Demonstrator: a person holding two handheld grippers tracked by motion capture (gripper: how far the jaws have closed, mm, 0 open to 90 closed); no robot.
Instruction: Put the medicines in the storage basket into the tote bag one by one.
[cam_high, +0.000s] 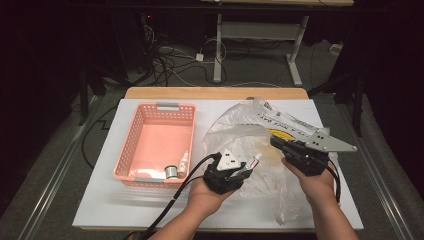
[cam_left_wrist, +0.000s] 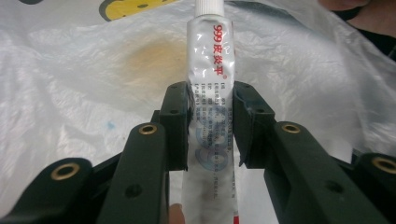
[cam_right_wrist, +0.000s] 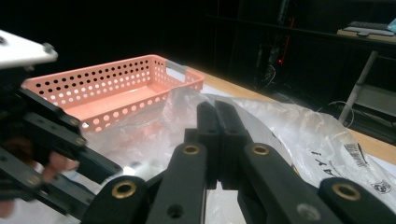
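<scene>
A white ointment tube (cam_left_wrist: 212, 65) with red print and a white cap stands between the jaws of my left gripper (cam_left_wrist: 212, 123), which is shut on its middle. From above, that left gripper (cam_high: 246, 168) sits at the near edge of a clear plastic bag (cam_high: 250, 125), and the tube (cam_high: 254, 161) pokes out toward the bag. My right gripper (cam_high: 276, 142) is at the bag's right side. Its jaws are pressed together on a raised fold of the bag (cam_right_wrist: 299, 135), with the right gripper (cam_right_wrist: 217, 109) pointing toward the basket.
A pink perforated basket (cam_high: 127, 145) lies at the table's left, with a solder spool (cam_high: 170, 172) and a small white bottle (cam_high: 183, 162) in its near corner. The basket (cam_right_wrist: 116, 88) also appears beyond the bag. Cables trail off the table's near-left edge.
</scene>
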